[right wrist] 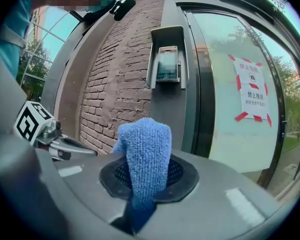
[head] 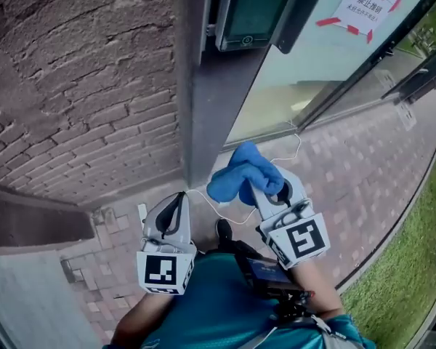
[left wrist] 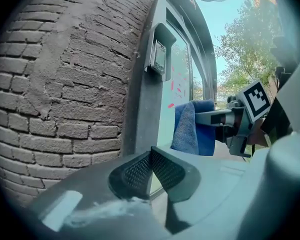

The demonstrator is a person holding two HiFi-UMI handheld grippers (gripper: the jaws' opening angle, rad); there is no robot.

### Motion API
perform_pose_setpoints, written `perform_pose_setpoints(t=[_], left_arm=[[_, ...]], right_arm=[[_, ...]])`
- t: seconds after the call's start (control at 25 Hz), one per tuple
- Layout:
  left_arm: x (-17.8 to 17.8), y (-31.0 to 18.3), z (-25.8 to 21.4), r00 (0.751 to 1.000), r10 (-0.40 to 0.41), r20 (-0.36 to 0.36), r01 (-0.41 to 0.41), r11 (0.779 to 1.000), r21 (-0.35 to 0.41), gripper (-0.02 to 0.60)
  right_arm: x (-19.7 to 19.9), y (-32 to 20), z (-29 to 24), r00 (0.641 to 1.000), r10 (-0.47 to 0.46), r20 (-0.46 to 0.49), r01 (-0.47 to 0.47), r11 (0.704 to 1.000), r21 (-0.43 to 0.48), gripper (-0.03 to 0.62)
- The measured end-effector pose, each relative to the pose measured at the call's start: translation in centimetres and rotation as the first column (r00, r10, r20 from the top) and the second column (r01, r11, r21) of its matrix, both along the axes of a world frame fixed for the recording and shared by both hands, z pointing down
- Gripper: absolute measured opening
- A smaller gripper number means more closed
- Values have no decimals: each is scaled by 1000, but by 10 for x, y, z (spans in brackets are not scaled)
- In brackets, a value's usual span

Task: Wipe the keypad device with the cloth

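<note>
Holding the blue cloth ready, short of the keypad device; wiping looks not yet begun.
Between the brick wall and the glass door, the device sits on a grey frame. The right gripper is clamped on the cloth, which likely must be brought up to the device's face. The left gripper has its jaws together on nothing. Only the right gripper view shows the door's red-taped notice whole.

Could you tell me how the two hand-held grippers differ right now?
The left hand-held gripper is shut on nothing; the right hand-held gripper clamps the blue cloth. The left sits nearer the brick wall, the right nearer the glass. Both are shut, below the keypad device.
</note>
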State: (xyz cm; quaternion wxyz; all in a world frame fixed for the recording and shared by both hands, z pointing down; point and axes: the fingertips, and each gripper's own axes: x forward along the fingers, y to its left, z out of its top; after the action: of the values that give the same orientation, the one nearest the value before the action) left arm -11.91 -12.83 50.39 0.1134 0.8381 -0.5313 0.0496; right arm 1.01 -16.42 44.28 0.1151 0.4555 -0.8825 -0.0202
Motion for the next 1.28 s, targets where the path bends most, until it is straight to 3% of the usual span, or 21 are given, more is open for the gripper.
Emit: perform_pose_setpoints(t=[0.4, 0.68, 0.88, 1.04, 1.28], left_arm=[[-1, 13, 9, 999, 33, -23, -34, 999, -2, -6], [3, 22, 7, 1000, -3, 12, 3, 1000, 20, -6], [25, 39, 4, 999, -37, 15, 37, 999, 23, -6], [61, 66, 15, 998, -63, 28, 63, 998, -15, -6], [123, 120, 27, 990, -127, 64, 131, 990, -57, -6]], right_arm=[[-1, 24, 31, 999, 38, 3, -37, 998, -57, 44], [7, 41, 32, 1000, -7, 3, 7, 999, -42, 43], [19, 58, 26, 997, -74, 37, 75, 997, -27, 43], [50, 87, 28, 990, -135, 52, 137, 990, -37, 44], [131, 129, 44, 986, -133, 105, 142, 986, -84, 43]])
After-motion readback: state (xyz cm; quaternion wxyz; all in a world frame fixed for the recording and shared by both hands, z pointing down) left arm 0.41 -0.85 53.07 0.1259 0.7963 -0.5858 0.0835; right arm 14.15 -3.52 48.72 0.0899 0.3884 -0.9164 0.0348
